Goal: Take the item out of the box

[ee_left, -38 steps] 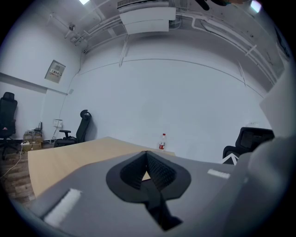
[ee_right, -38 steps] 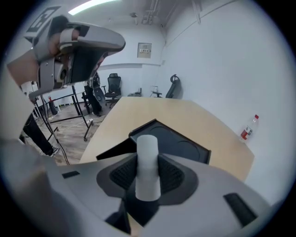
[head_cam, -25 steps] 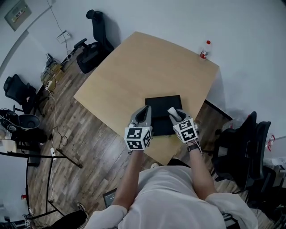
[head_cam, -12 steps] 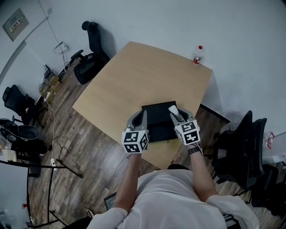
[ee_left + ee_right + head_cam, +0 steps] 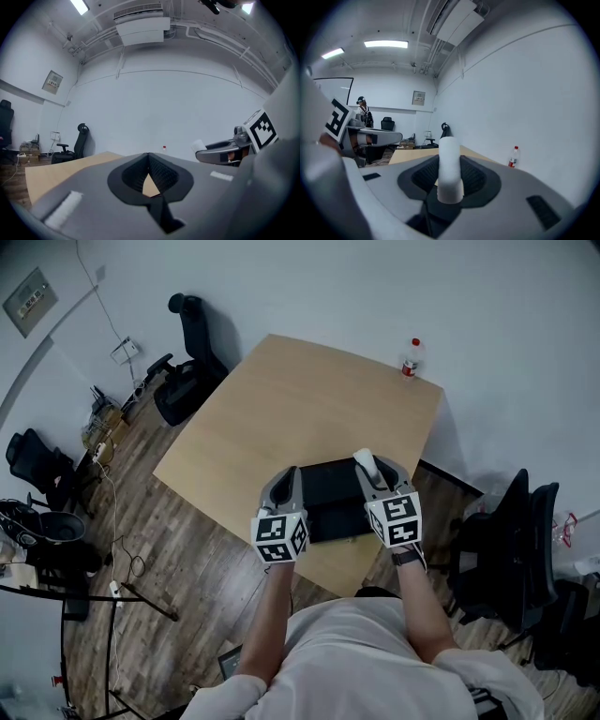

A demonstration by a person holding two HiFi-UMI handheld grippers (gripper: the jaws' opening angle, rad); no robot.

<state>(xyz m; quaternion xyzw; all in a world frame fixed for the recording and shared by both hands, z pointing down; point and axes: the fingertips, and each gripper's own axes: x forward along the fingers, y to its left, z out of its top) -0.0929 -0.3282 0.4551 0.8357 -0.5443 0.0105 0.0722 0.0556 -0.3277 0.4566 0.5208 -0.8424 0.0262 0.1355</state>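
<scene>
A flat black box lies on the wooden table, close to its near edge. My right gripper hovers over the box's right side, shut on a white cylindrical item. In the right gripper view the white item stands upright between the pads of the right gripper. Over the box's left side hangs my left gripper. Its tips meet in the left gripper view, with nothing between them. The inside of the box is hidden.
A water bottle with a red cap stands at the table's far right corner by the wall. Black office chairs stand at the far left and at the right. Wooden floor surrounds the table.
Both grippers have moved slightly away from me over the box, the right one still shut on the white item. The head camera has shifted a little.
</scene>
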